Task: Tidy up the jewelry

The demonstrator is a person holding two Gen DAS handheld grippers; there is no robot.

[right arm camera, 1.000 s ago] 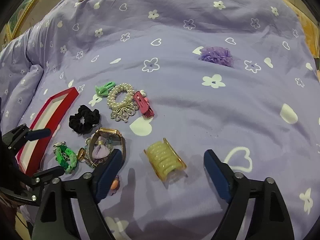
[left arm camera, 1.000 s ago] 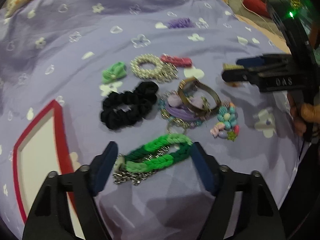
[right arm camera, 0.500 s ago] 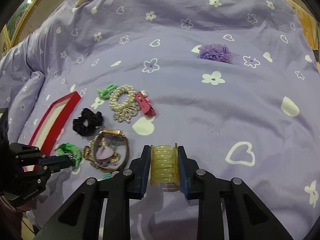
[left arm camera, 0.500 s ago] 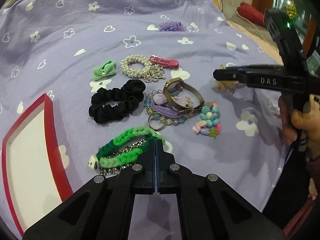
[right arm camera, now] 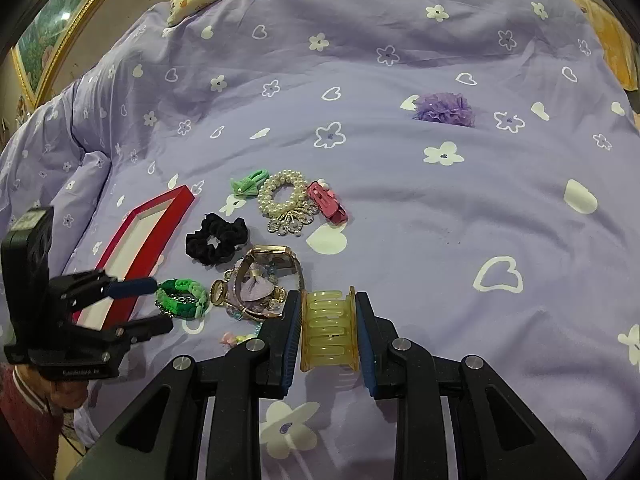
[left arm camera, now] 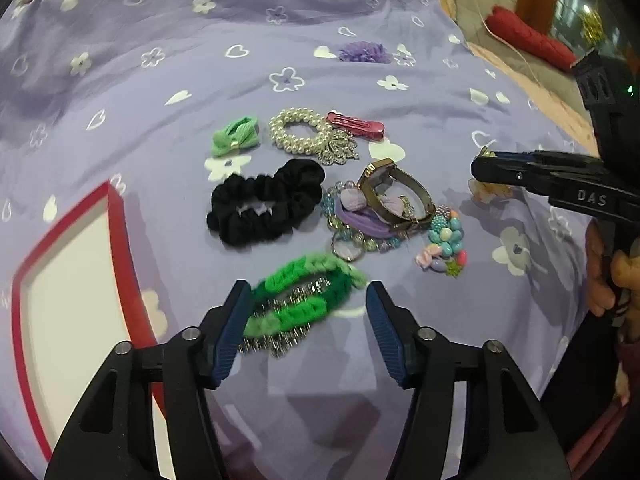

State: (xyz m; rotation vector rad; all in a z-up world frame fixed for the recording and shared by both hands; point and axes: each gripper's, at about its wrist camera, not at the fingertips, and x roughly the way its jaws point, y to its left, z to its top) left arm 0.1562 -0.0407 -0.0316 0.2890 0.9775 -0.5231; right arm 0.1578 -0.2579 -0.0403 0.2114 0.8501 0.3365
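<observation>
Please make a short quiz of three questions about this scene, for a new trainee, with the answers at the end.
1. True or false: the left gripper is shut on the green braided bracelet.
2. Multiple choice: what sits between the fingers of the right gripper? A) pink hair clip B) yellow claw clip C) black scrunchie
3. Fill the blank: the red tray lies to the ____ of the black scrunchie in the left wrist view.

Key
1. False: its jaws stand open, one on each side of the bracelet.
2. B: the yellow claw clip is clamped between them.
3. left
</observation>
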